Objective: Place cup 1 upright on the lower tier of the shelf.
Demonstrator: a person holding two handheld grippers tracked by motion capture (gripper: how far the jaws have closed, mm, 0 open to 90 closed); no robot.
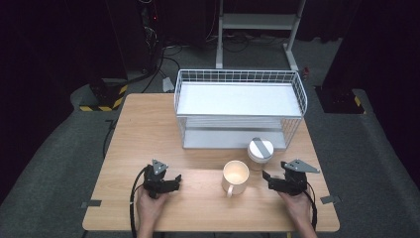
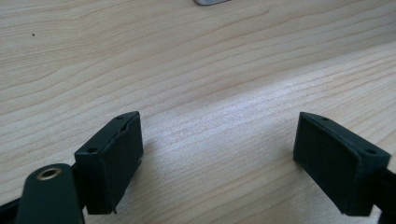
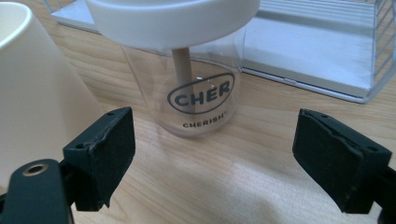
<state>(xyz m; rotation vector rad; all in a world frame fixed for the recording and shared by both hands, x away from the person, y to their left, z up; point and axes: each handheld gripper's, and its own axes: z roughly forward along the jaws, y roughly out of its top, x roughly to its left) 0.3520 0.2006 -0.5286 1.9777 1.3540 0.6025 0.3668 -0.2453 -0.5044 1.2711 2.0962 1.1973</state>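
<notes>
Facing the clear jar (image 3: 196, 88), the right gripper (image 3: 212, 158) has its jaws wide apart and empty. Rigid, slick, probably breakable, the jar wants gripping mid-body below its white lid (image 3: 173, 18). The left gripper (image 2: 217, 158) gapes empty over the surface (image 2: 196, 60).

High view above the table (image 1: 148, 124), facing forward-down; tool views close, low over its wood.
</notes>
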